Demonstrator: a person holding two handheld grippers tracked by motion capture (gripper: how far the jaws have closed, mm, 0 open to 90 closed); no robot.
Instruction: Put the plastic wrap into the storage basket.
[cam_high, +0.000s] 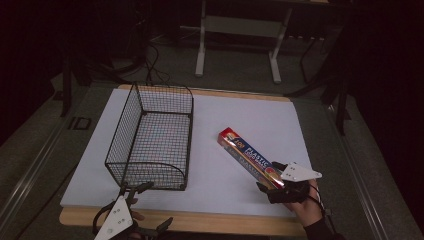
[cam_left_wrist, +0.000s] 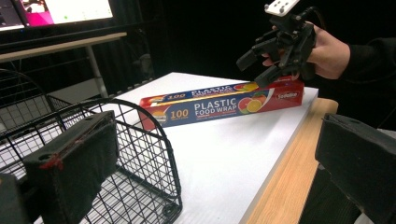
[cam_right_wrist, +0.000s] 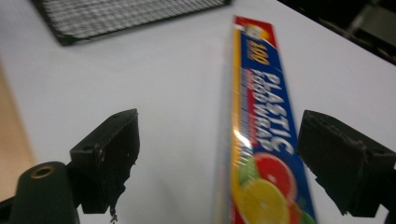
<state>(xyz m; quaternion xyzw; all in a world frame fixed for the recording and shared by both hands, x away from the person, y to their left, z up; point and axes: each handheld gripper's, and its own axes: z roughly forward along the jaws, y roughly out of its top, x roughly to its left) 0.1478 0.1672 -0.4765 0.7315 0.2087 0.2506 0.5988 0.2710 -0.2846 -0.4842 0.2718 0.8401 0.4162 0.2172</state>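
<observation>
A long red and blue plastic food wrap box (cam_high: 245, 150) lies flat on the white tabletop, right of centre. My right gripper (cam_high: 269, 176) is open at the box's near end, one jaw on each side of it. In the right gripper view the box (cam_right_wrist: 261, 107) runs up between the wide-apart jaws of the right gripper (cam_right_wrist: 229, 158). A black wire basket (cam_high: 122, 125) stands on the left. My left gripper (cam_high: 149, 206) is open just in front of the basket's near wall. In the left gripper view the left gripper (cam_left_wrist: 215, 163) holds nothing, and the basket (cam_left_wrist: 140, 140) is beside its left jaw.
The white board (cam_high: 240, 115) rests on a wooden table whose bare edge (cam_high: 210, 222) runs along the front. Grey desk legs (cam_high: 201, 45) and cables stand on the floor behind. A lit monitor (cam_left_wrist: 70, 9) is far off. The other hand holds the right gripper (cam_left_wrist: 280, 46) above the box (cam_left_wrist: 210, 105).
</observation>
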